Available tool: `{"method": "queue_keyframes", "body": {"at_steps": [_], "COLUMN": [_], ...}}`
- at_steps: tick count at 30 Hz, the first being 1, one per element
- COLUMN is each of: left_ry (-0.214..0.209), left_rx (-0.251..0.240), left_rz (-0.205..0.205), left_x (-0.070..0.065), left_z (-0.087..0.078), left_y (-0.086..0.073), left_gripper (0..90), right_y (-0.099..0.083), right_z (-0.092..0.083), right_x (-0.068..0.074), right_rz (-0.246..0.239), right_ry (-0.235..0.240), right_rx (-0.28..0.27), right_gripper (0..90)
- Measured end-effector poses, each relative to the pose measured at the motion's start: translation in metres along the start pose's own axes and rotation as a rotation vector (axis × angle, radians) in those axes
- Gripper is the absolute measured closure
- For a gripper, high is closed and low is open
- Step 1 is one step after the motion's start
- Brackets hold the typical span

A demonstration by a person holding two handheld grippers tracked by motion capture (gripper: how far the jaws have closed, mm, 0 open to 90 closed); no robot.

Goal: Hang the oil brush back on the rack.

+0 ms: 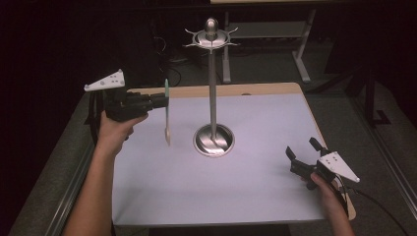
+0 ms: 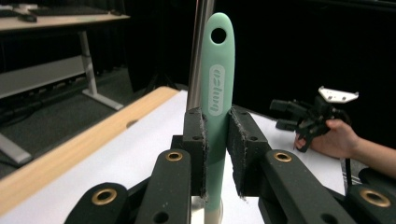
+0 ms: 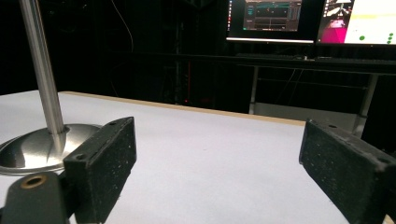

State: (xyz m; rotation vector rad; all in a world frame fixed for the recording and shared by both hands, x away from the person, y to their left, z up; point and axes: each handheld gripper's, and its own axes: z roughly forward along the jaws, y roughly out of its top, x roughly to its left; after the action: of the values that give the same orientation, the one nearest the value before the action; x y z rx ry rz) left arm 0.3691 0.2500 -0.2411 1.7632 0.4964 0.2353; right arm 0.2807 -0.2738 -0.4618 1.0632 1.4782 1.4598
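A steel stand (image 1: 213,88) with a round base (image 1: 214,140) and a ring of hooks (image 1: 211,38) at its top rises from the middle of the white table. My left gripper (image 1: 162,101) hovers left of the pole, shut on the mint-green handle of a utensil (image 1: 167,110) that hangs upright, its pale end pointing down. In the left gripper view the handle (image 2: 217,88) stands between the pads, its hanging hole at the top, the pole (image 2: 198,51) right behind it. My right gripper (image 1: 303,150) rests open near the table's front right; its pads (image 3: 105,161) have nothing between them.
The white table sheet (image 1: 255,187) has a wooden strip (image 1: 236,90) along its far edge. Desk legs and cables stand on the dark floor behind. Monitors (image 3: 313,21) glow beyond the table in the right gripper view. The stand's base (image 3: 35,147) lies left of the right gripper.
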Motion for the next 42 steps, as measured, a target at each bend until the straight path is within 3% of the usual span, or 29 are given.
{"method": "queue_keyframes", "body": {"at_steps": [9, 16, 24, 42], "left_ry": [-0.031, -0.044, -0.06, -0.067], "left_rx": [-0.035, -0.047, -0.042, -0.027], "left_rz": [0.056, 0.066, 0.064, 0.064], "left_x": [-0.004, -0.001, 0.003, 0.006], "left_z": [0.009, 0.015, 0.021, 0.033], "left_y": [0.042, 0.063, 0.073, 0.076], "left_gripper": [77.7, 77.7, 77.7, 77.7], "right_y": [0.0, 0.0, 0.0, 0.0], "right_z": [0.0, 0.0, 0.0, 0.0], "right_x": [0.0, 0.0, 0.0, 0.0], "right_rz": [0.0, 0.0, -0.001, -0.001], "right_ry": [0.0, 0.0, 0.0, 0.0], "right_rx": [0.0, -0.002, -0.001, -0.003], "right_gripper": [10.4, 10.4, 10.4, 10.4]}}
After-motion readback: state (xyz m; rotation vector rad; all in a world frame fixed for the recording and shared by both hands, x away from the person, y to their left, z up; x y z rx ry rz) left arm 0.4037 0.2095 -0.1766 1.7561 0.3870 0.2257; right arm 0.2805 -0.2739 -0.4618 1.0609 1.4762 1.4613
